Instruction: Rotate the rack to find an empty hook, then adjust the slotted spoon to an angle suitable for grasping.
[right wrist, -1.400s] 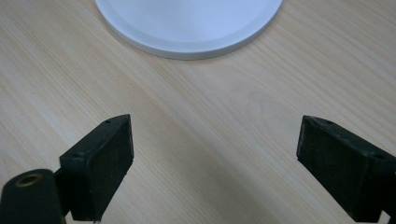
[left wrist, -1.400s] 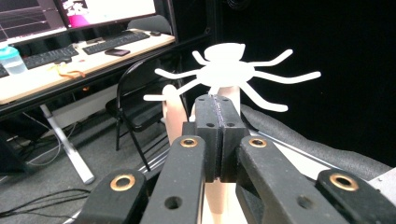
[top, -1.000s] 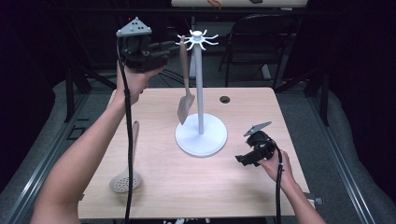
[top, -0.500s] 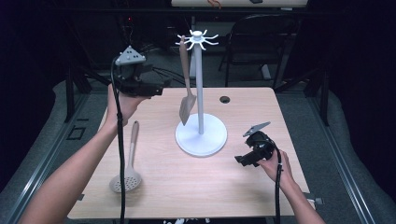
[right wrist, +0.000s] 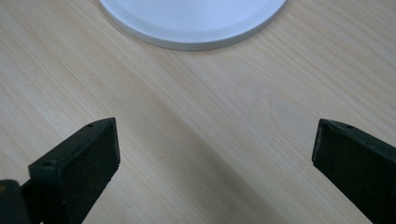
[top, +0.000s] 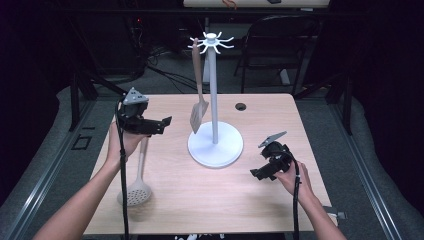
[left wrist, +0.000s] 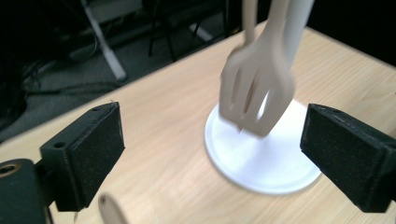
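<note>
Presently left gripper (top: 162, 122) wide open, empty, over desk (top: 280, 200) left edge. Right gripper (top: 257, 174) open, empty, near right edge. Skimmer (top: 136, 187) flat at left edge: likely light, stiff; grip mid-handle. Spatula (top: 199, 112) hung on stand (top: 215, 145).

One light wooden surface (top: 210, 195) carries one white metal utensil stand (top: 215, 145) with a round base. Two beige utensils: one slotted spatula (top: 198, 116) hanging from the stand, one round perforated skimmer (top: 135, 192) lying flat. Two black handheld grippers, the left gripper (top: 165, 121) and the right gripper (top: 256, 173). One black chair (top: 280, 40) stands behind.
</note>
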The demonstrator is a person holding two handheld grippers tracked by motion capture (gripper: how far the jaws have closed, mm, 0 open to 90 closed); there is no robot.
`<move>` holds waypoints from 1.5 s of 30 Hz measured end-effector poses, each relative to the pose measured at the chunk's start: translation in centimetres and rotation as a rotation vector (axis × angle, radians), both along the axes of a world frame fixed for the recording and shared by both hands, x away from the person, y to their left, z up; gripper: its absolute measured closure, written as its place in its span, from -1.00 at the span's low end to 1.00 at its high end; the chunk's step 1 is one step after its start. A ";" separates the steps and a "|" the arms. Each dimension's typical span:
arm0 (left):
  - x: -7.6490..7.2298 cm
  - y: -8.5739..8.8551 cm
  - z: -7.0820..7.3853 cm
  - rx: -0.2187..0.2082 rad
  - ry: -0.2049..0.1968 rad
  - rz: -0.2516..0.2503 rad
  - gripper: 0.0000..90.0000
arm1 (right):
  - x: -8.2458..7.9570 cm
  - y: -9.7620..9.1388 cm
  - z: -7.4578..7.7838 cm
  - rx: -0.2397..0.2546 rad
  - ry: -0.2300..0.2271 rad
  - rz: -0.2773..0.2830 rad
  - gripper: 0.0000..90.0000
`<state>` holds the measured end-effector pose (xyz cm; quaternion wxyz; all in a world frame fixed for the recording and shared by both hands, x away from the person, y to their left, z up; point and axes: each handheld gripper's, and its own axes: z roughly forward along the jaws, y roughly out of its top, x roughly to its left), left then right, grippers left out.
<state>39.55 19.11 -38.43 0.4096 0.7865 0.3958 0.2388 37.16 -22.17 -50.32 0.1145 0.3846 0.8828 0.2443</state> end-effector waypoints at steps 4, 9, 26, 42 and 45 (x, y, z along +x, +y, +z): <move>-0.1 0.9 -1.8 0.000 0.037 0.038 -0.91 | 0.0 0.2 -0.1 -0.013 0.006 0.001 -0.99; -0.5 2.0 -4.0 0.018 0.068 0.085 -0.94 | 0.0 0.2 -0.2 -0.005 0.007 0.002 -0.98; -0.7 5.8 -10.6 0.039 0.270 0.248 -0.75 | 0.2 0.9 -0.6 -0.020 0.030 0.029 -0.96; 0.7 6.3 -15.6 0.162 0.452 0.232 0.22 | 0.0 1.2 -0.6 -0.055 0.041 0.043 -0.93; 1.0 6.4 -16.1 0.215 0.438 0.242 0.31 | 0.0 1.3 -0.7 -0.059 0.042 0.046 -0.90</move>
